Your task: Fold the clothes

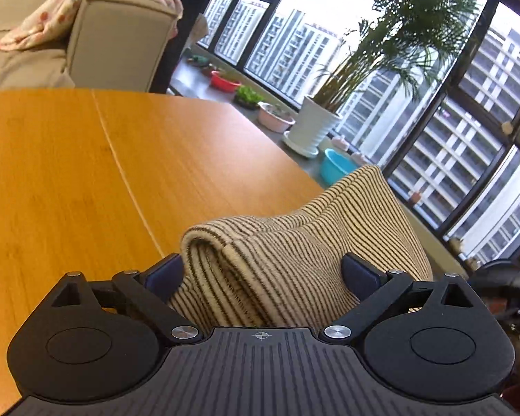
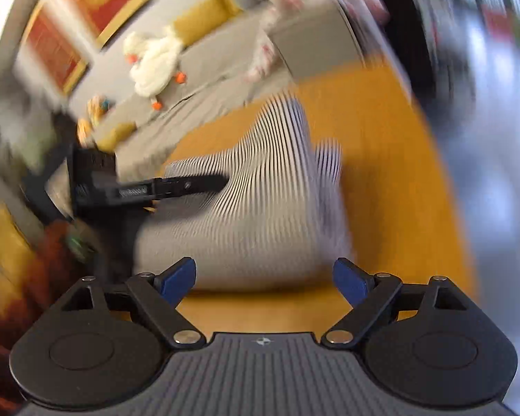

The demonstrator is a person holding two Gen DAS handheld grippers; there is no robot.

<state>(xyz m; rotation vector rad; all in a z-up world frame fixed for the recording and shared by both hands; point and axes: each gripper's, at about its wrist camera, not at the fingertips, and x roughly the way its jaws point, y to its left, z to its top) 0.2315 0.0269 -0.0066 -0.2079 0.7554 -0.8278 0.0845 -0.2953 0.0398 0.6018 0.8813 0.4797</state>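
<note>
Lettering on left tongs [image 2: 222,182] too blurred

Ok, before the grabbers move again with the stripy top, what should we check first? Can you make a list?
1. Left gripper open around the striped garment: ok, the cloth sits between wide fingers, not pinched.
2. Right gripper free: ok, it is open with only table between its fingers.
3. Garment lying flat: not ok, it is bunched and humped.
4. Garment fully on the table: cannot tell, its far side nears the edge in the left wrist view.
5. Room to spread the garment: ok, bare wood to its left in the left wrist view.
6. Clear view from the right camera: not ok, the picture is blurred.
</note>
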